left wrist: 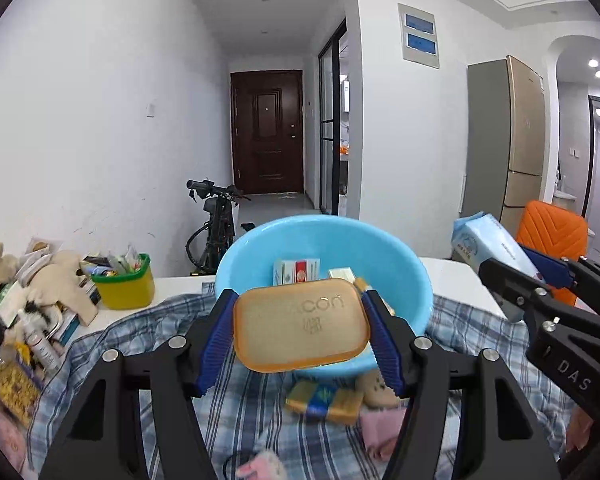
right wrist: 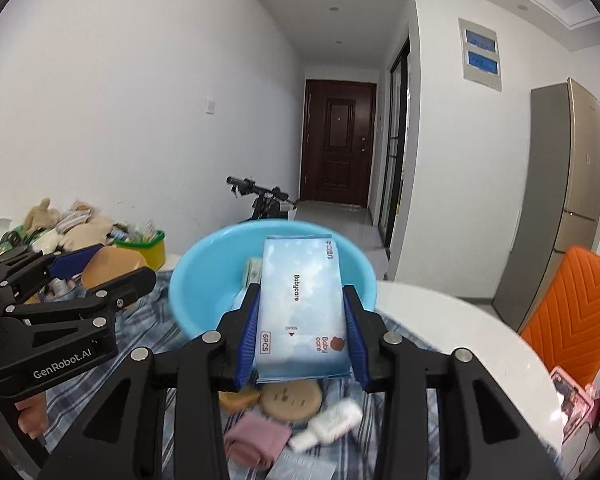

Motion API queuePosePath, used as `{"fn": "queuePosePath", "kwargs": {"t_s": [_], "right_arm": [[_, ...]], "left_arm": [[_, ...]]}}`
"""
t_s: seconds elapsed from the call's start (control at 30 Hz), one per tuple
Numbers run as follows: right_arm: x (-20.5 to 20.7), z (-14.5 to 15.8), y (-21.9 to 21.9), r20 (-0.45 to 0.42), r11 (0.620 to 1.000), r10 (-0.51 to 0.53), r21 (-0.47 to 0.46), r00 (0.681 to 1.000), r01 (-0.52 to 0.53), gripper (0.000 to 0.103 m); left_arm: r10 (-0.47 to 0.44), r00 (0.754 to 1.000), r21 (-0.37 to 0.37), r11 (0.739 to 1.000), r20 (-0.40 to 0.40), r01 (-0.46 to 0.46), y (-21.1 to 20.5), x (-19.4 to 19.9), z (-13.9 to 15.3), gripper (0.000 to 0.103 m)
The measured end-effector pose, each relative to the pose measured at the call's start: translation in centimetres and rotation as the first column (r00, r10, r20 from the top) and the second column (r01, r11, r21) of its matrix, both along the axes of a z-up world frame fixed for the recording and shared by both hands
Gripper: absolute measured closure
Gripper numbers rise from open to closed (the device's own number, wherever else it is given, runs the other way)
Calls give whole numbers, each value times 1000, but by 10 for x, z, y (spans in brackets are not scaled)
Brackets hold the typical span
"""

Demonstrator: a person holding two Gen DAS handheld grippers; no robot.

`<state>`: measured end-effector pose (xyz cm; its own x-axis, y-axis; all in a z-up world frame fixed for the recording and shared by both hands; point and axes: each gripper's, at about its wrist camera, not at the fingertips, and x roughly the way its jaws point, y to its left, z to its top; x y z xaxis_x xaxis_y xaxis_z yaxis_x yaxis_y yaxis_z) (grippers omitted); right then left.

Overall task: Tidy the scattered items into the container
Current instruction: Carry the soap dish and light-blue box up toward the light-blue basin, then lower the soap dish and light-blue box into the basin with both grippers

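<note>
The left gripper (left wrist: 301, 326) was clamped on an amber soap box (left wrist: 302, 324), held above the near rim of the blue basin (left wrist: 260, 252). The right gripper (right wrist: 302, 334) was clamped on a blue wipes pack (right wrist: 300, 304), also before the basin. Small boxes (left wrist: 297, 271) lay inside it. A pink cloth (right wrist: 256, 438) and white bottle (right wrist: 332, 420) lay on the checked cloth (left wrist: 252, 408).

My left gripper (left wrist: 302, 330) sits low in its frame's centre, jaws clamped on a load. My right gripper (right wrist: 303, 330) does likewise, low-centre, pointing slightly downward.
</note>
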<state>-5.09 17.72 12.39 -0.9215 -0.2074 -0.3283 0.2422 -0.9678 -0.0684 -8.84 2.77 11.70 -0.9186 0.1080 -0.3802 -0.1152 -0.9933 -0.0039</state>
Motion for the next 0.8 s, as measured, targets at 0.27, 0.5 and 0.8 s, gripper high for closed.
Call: {"fn": "queuePosePath", "kwargs": {"t_s": [0.27,0.5,0.8], "right_arm": [[-47,9,-4,-5,1000,23,-18,1000,-24,66],[-91,11,-5,21,999,17,-49,1000,-16,66],[-145,11,-14,66,1000,10,-29,998,-8,66]], "left_arm": [[9,999,-13,1000,-40,-9,-2,-64,8,38],[-1,1000,43,999,-31,2,-6,-115,15,38],[23,1000,38,999,10,-23,0,-177,19,38]]}}
